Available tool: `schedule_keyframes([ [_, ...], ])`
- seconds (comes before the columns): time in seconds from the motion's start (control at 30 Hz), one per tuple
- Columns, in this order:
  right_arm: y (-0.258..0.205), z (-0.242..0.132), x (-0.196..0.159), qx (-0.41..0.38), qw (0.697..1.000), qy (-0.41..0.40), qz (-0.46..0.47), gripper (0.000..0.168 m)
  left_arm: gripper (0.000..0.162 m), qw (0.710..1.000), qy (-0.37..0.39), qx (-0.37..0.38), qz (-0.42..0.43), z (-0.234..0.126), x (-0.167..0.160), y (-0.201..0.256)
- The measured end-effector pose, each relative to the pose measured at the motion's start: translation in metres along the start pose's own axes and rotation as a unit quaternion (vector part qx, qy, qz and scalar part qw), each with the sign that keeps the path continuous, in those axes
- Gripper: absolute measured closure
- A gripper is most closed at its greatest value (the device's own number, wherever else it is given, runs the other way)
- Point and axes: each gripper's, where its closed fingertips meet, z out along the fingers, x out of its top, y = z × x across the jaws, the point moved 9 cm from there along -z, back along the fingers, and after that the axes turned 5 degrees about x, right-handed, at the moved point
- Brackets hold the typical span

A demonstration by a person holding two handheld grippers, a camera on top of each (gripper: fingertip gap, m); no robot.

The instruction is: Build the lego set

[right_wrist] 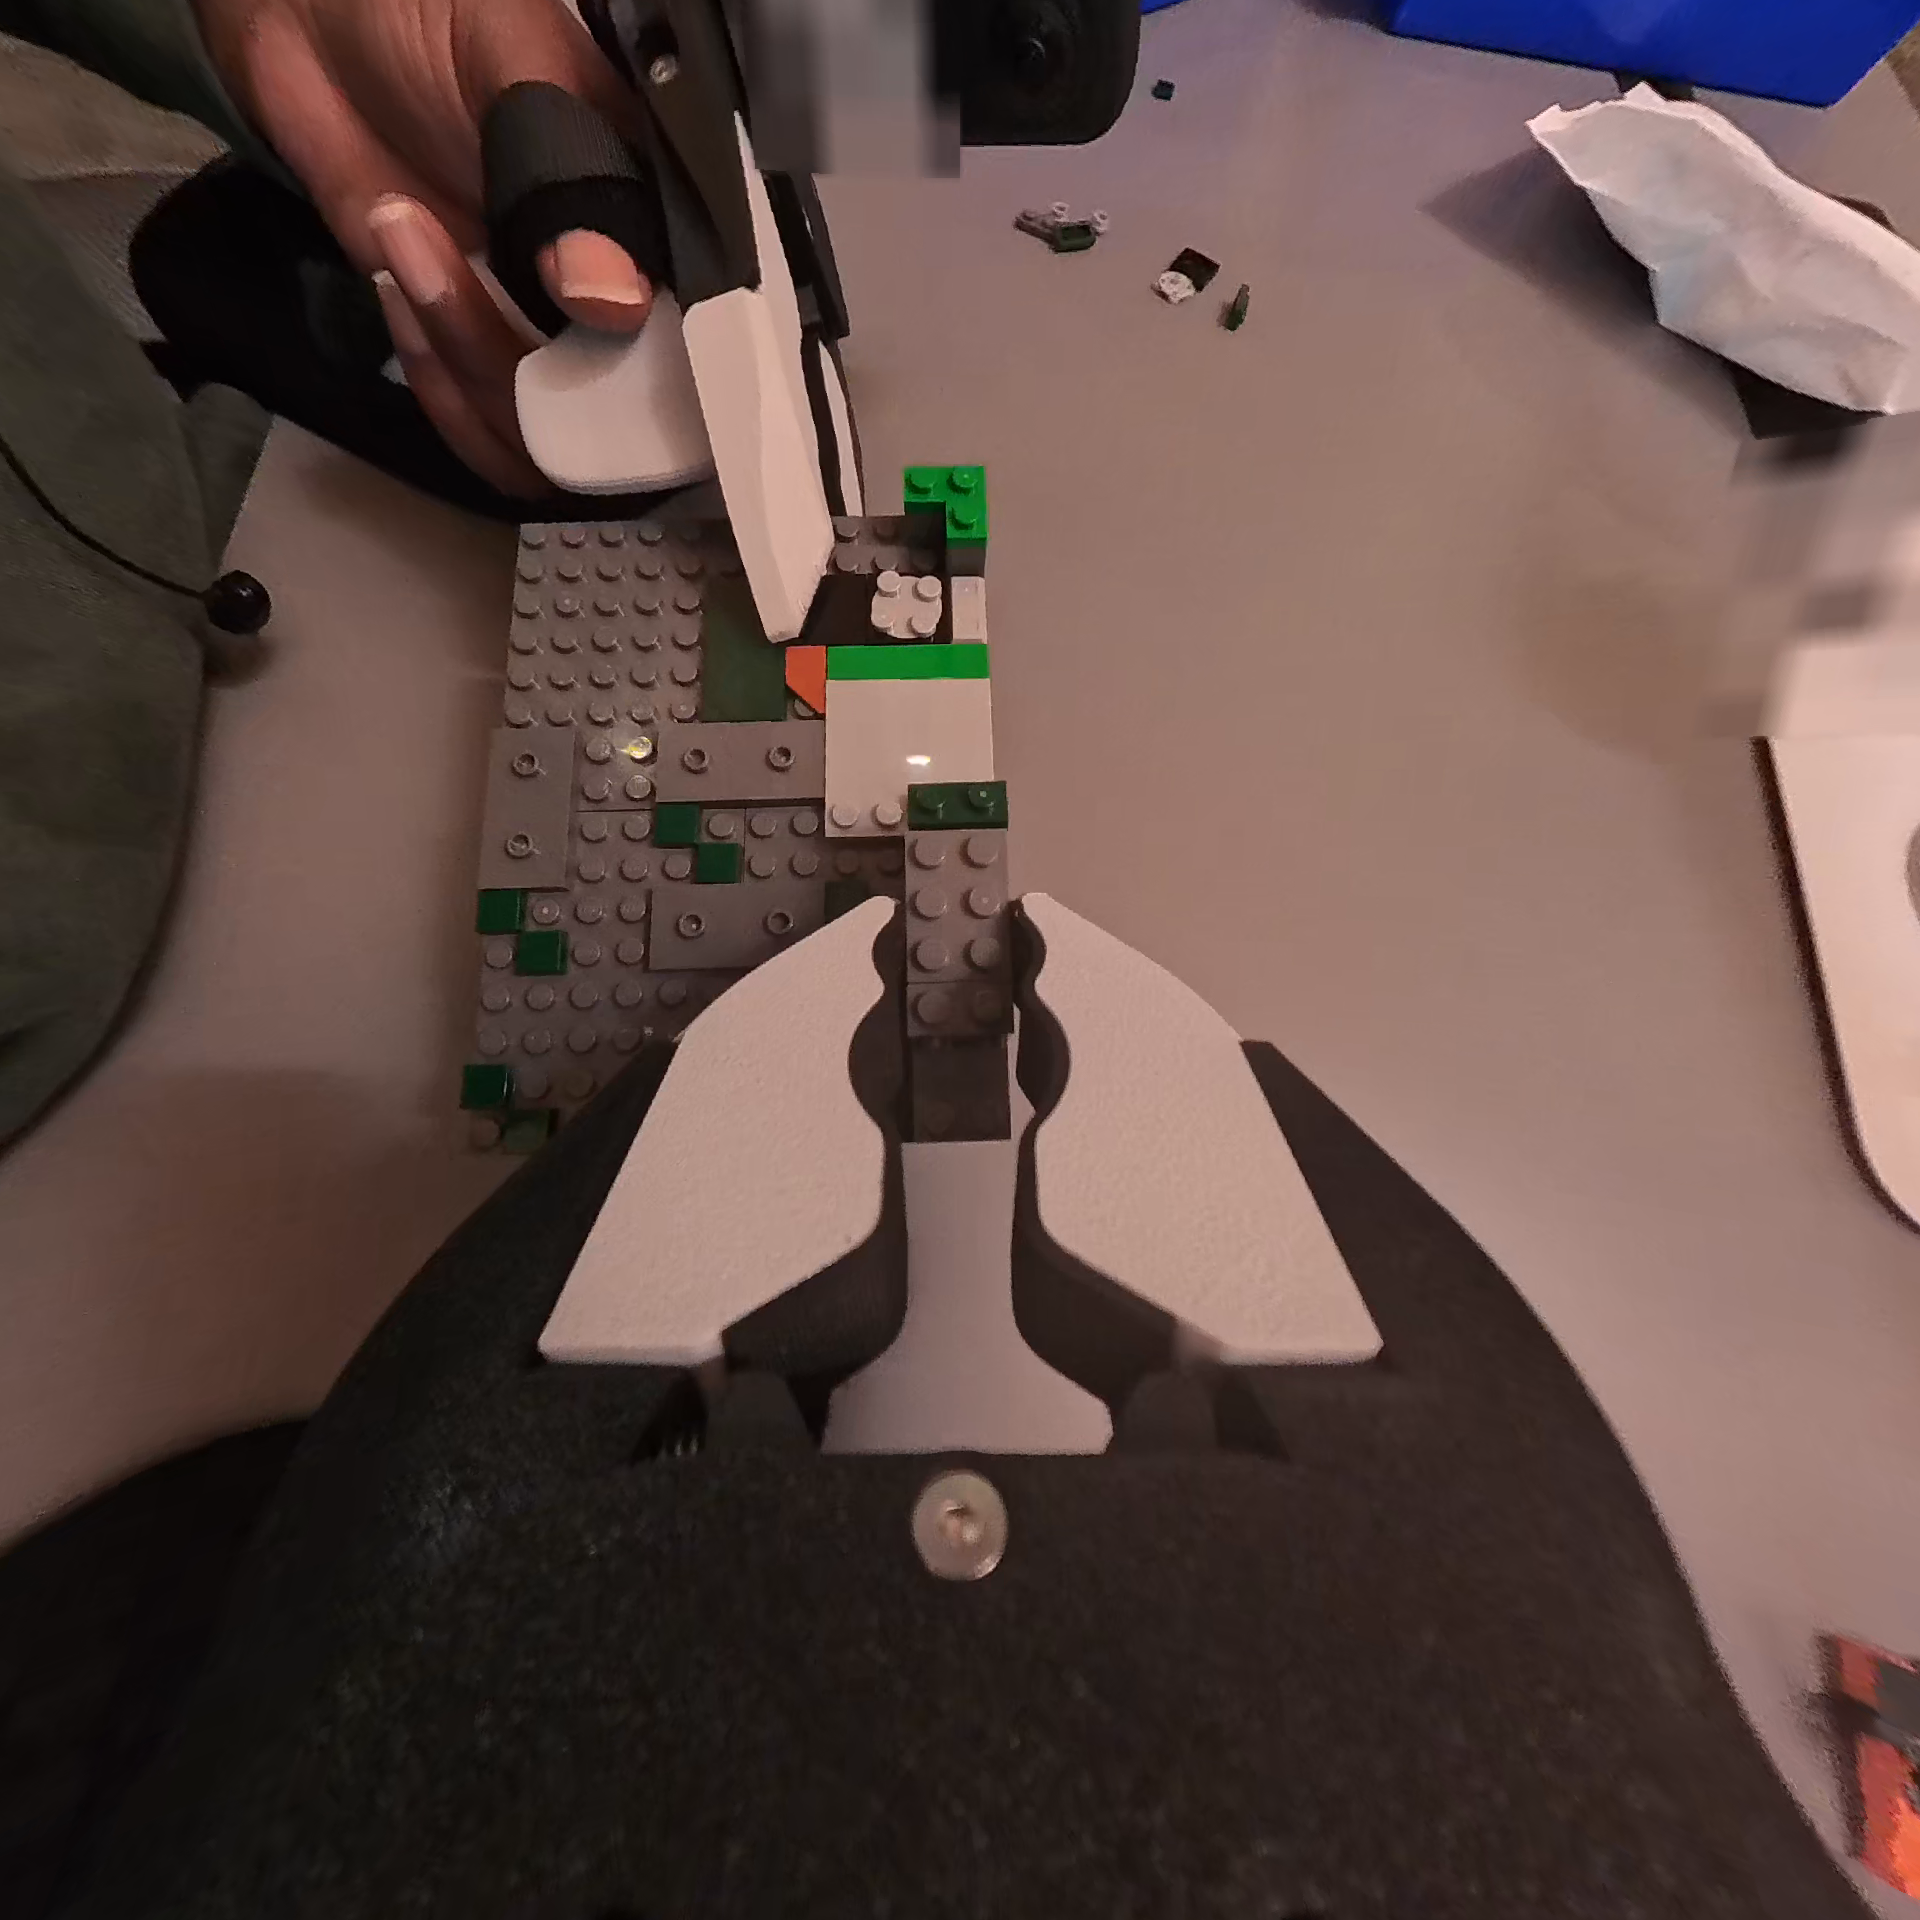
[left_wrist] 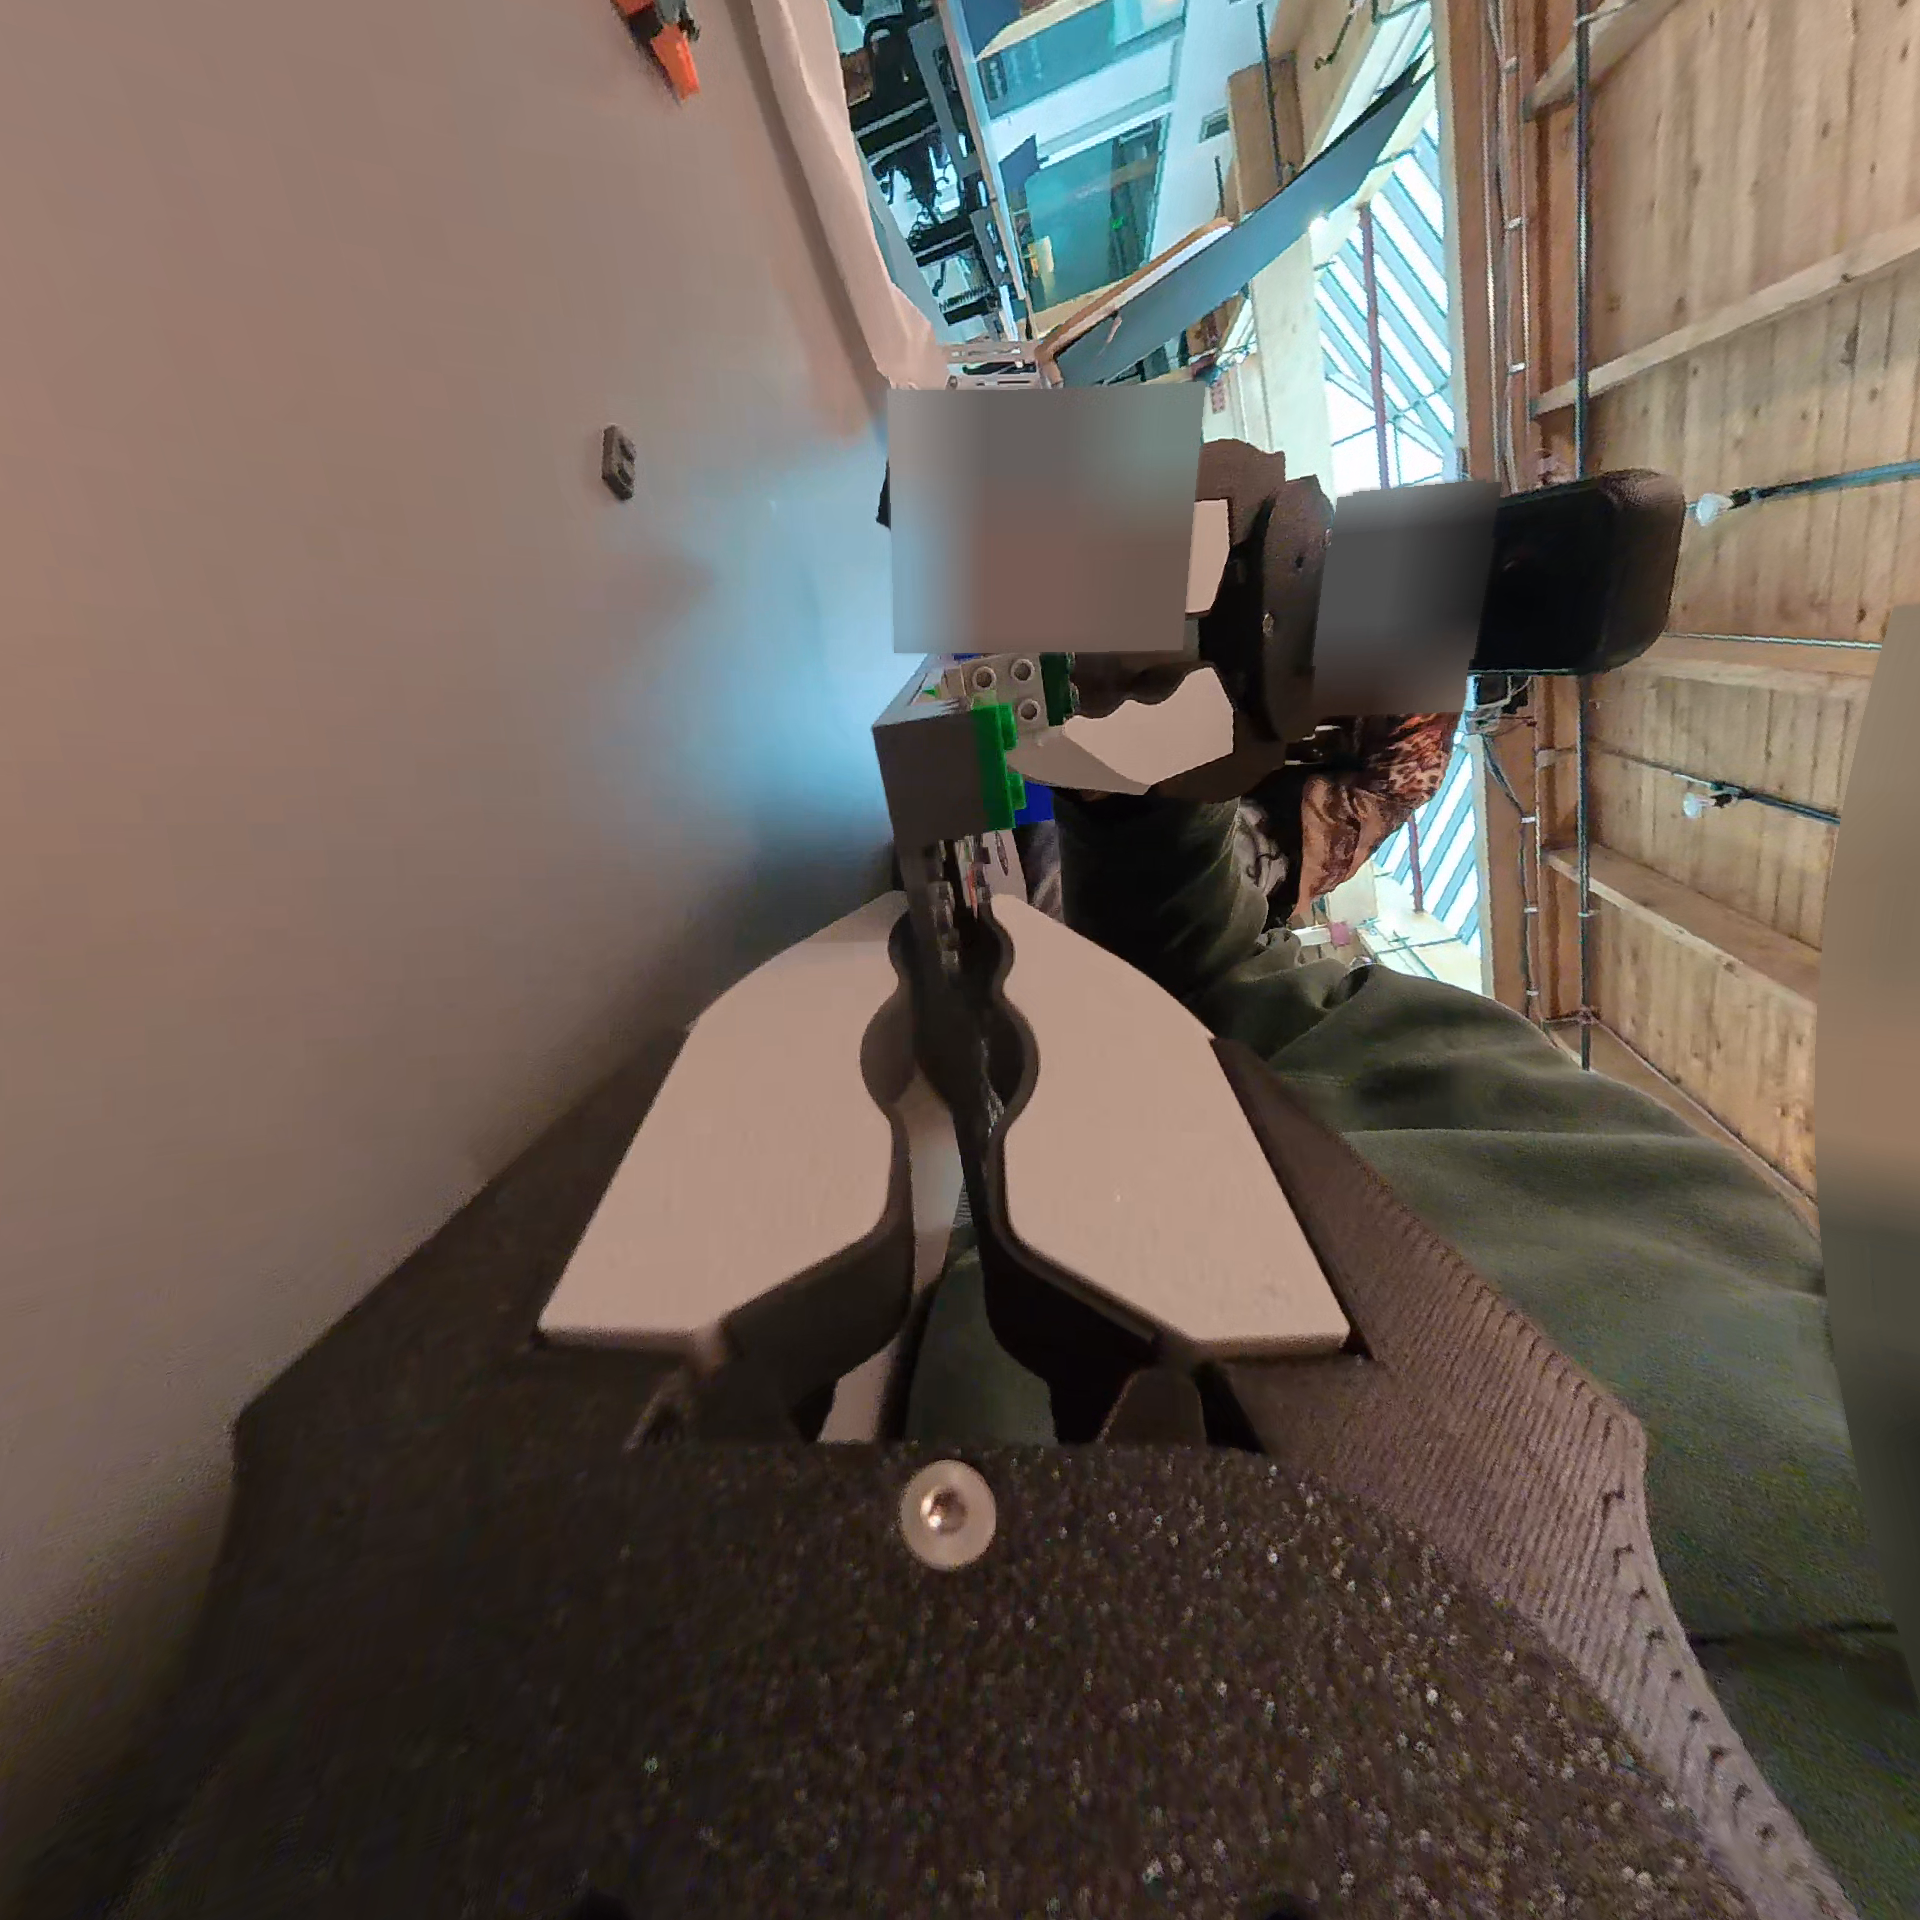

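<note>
A partly built lego set (right_wrist: pixel 727 810) sits mid-frame on the grey worktop (right_wrist: pixel 1351 727): the right tool (right_wrist: pixel 956 914) clenched on its grey brick wall, the left tool (left_wrist: pixel 951 914) gripping its edge. Loose pieces (right_wrist: pixel 1174 272) at upper right suggest work remains.

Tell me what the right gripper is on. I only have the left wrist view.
Observer: The right gripper straddles a grey two-stud-wide brick strip at the right edge of the lego build, one finger on each side. I cannot confirm contact.
Operator: Any spare parts in reach?
Observer: A few loose small pieces lie on the table beyond the build, with crumpled white paper further right.
</note>
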Motion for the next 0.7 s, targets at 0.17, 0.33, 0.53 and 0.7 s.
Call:
schedule_keyframes([
  [0.17,-0.003,0.005,-0.003,0.002,1.0,-0.004,0.005,0.151,0.155,1.0,0.003,0.002,-0.021,-0.002,-0.004,-0.002],
  [0.33,-0.003,0.008,0.0,0.021,1.0,-0.006,0.019,0.15,0.156,0.999,0.015,-0.003,-0.048,-0.007,-0.009,-0.005],
  [0.53,0.004,0.018,0.009,0.065,0.997,-0.029,0.027,0.144,0.155,0.994,0.041,-0.006,-0.1,-0.017,-0.019,-0.01],
  [0.7,0.012,0.016,0.019,0.129,0.99,-0.032,0.048,0.132,0.156,0.995,0.036,0.019,-0.094,-0.026,-0.022,-0.013],
])
